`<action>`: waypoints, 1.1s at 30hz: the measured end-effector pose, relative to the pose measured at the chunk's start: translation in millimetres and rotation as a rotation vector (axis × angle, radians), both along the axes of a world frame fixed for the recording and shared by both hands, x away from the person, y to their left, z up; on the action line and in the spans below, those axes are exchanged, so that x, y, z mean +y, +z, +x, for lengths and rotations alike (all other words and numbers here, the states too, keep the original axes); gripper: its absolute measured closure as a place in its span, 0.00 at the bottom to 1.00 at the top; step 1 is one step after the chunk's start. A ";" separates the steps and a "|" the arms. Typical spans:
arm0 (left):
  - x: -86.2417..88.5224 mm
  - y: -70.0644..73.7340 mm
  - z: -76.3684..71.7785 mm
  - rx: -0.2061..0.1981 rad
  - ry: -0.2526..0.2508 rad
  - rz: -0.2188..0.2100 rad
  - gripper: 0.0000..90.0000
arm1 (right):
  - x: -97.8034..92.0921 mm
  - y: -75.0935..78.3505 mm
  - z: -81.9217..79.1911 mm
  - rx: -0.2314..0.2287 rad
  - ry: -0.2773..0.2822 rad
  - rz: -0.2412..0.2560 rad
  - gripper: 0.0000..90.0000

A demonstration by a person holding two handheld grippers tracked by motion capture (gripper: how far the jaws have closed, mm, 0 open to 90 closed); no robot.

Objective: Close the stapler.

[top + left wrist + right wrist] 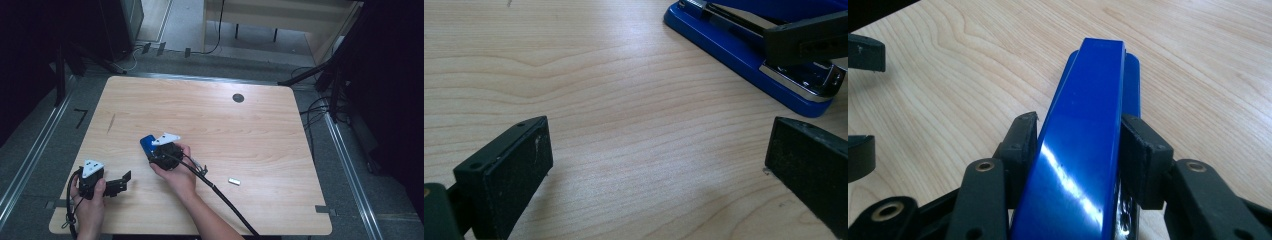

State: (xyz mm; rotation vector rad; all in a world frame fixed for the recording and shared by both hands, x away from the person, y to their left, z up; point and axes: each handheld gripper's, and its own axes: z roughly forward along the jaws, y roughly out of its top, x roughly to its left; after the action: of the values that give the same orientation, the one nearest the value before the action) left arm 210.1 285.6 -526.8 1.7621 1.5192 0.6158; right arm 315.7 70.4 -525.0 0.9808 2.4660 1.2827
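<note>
Right gripper (1079,150) is clamped across a blue stapler (1088,130) lying on the desk (250,130), centre-left. Left gripper (659,165), at the stapler's 8 o'clock, stands wide apart, empty. Step judged: securing the stapler; next probably lifting or pressing it, needing steady grip.

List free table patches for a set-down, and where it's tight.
Free: far half of the table up to the round hole; right side beyond the small metal piece. Tight: near-left, around the blue stapler, right gripper and open left gripper.
</note>
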 end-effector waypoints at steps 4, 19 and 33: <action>0.7 0.0 0.1 0.002 -0.002 -0.006 0.00 | 3.2 0.7 -2.3 -0.040 -0.009 -0.029 0.65; -0.4 -0.2 0.5 0.003 -0.011 0.001 0.00 | -13.3 1.8 -2.7 -0.086 0.047 -0.086 0.75; -2.1 -0.4 1.3 0.013 -0.018 0.015 0.00 | -45.7 1.5 -9.9 -0.107 0.127 -0.102 0.75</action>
State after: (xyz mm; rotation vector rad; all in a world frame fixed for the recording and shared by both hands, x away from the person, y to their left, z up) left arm 211.4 283.4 -527.2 1.7919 1.5095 0.6097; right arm 305.7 24.8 -523.5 0.7223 2.5179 1.1988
